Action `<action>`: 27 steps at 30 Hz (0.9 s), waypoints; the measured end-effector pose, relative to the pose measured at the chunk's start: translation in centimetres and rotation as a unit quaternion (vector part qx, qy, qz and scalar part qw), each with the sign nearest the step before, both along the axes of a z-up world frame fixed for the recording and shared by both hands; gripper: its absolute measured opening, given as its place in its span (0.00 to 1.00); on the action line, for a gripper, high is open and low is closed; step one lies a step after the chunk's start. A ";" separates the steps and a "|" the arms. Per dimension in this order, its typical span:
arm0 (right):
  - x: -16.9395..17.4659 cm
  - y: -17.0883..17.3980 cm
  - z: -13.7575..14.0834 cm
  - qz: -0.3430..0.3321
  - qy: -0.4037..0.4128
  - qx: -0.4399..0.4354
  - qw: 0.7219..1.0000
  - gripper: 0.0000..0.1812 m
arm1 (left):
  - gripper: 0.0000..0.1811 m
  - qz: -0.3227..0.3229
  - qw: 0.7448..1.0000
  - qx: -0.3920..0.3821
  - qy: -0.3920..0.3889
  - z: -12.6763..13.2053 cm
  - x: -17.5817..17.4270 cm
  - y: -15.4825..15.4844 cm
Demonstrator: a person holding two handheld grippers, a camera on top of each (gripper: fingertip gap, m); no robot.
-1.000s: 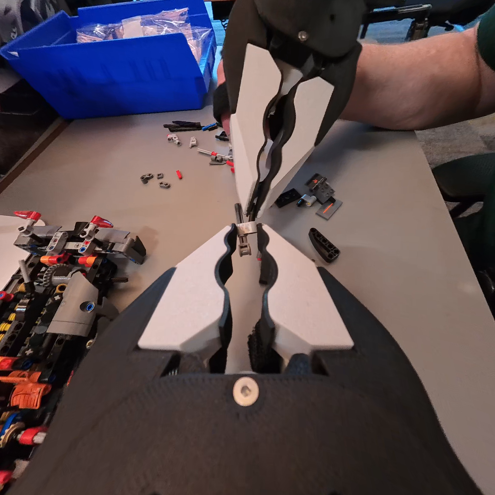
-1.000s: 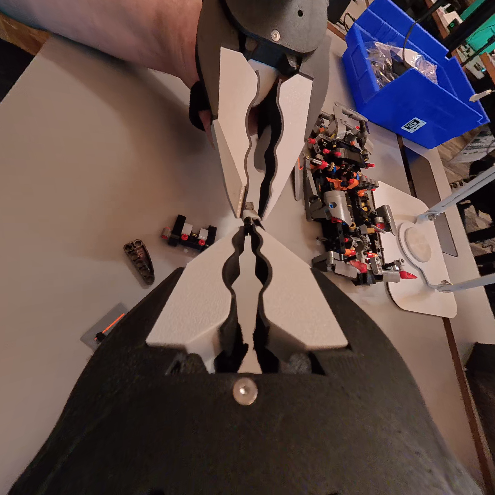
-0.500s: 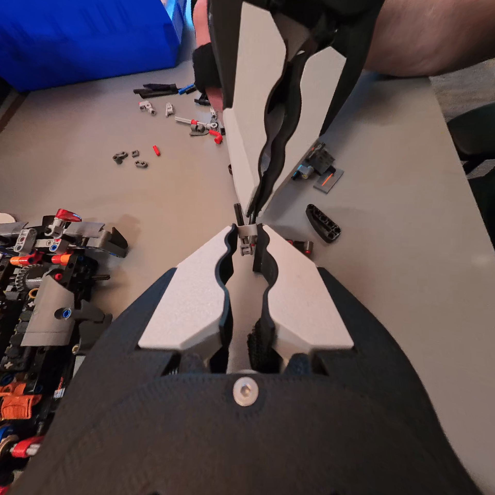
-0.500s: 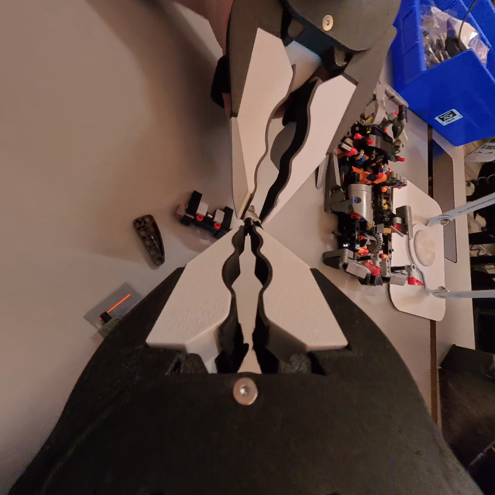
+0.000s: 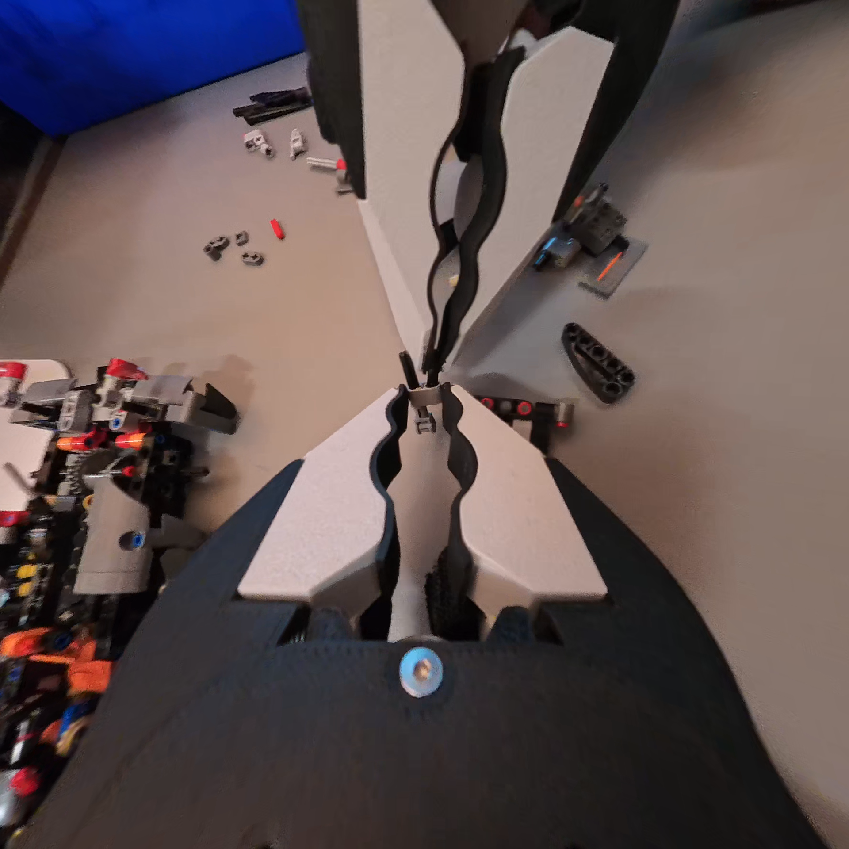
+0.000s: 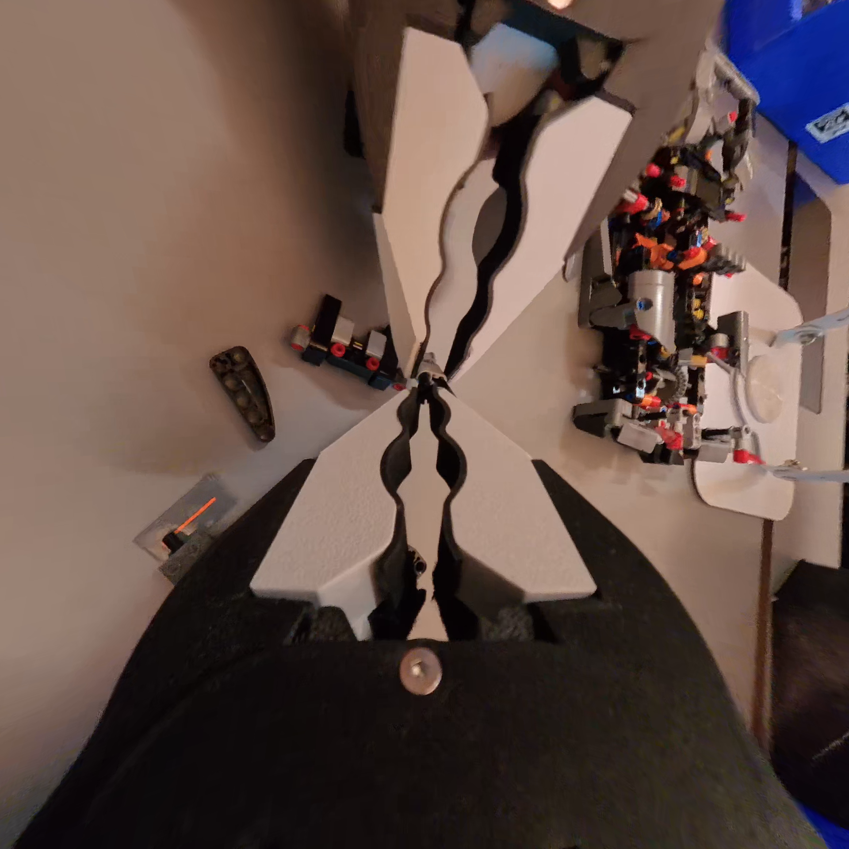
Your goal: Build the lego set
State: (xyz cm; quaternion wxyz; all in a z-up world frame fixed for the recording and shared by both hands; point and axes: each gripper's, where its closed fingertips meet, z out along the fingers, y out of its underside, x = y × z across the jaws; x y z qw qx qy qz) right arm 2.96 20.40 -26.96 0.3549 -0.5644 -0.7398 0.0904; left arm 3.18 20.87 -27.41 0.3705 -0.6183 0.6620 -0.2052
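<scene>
My left gripper (image 5: pixel 423 394) is shut on a small grey connector piece (image 5: pixel 423 406), held above the table. My right gripper (image 6: pixel 425 390) is shut on a small black pin (image 6: pixel 426 383) and meets the left gripper tip to tip. In the left wrist view the right gripper (image 5: pixel 434 363) comes down from above, with a black pin end (image 5: pixel 408 365) sticking up beside its tips. In the right wrist view the left gripper (image 6: pixel 429 363) comes from above with the grey piece. The partly built lego vehicle (image 5: pixel 105 459) lies at the left and also shows in the right wrist view (image 6: pixel 666 321).
A small black subassembly with red pins (image 5: pixel 519 409) (image 6: pixel 349 349) lies under the tips. A black curved beam (image 5: pixel 597 363) (image 6: pixel 243 395), a grey tile with an orange stripe (image 5: pixel 613 271) (image 6: pixel 183 519), loose small pieces (image 5: pixel 234 246) and a blue bin (image 5: pixel 138 46) (image 6: pixel 804 69) are around. The grippers are tip to tip, or close to it. The partly built lego vehicle (image 5: pixel 105 459) sits 15 centimetres or so from the ends of my left fingers. My right wrist view (image 6: pixel 663 389) looks at it from another angle.
Both grippers stay tip to tip on their pieces and have moved together, lower and closer to the table, over the small black subassembly. The blue bin has slid towards the frame edge.
</scene>
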 end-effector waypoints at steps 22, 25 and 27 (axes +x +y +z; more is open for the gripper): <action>1.0 1.5 0.3 -0.091 0.145 -0.351 0.920 0.01 | 0.07 0.040 0.967 0.245 0.053 1.2 0.9 1.5; 1.0 1.2 1.3 -0.074 0.174 -0.383 0.904 0.01 | 0.06 0.040 0.964 0.261 0.031 2.3 1.0 1.2; 1.0 1.1 2.1 -0.061 0.198 -0.404 0.891 0.01 | 0.06 0.041 0.964 0.264 0.007 3.2 1.1 1.0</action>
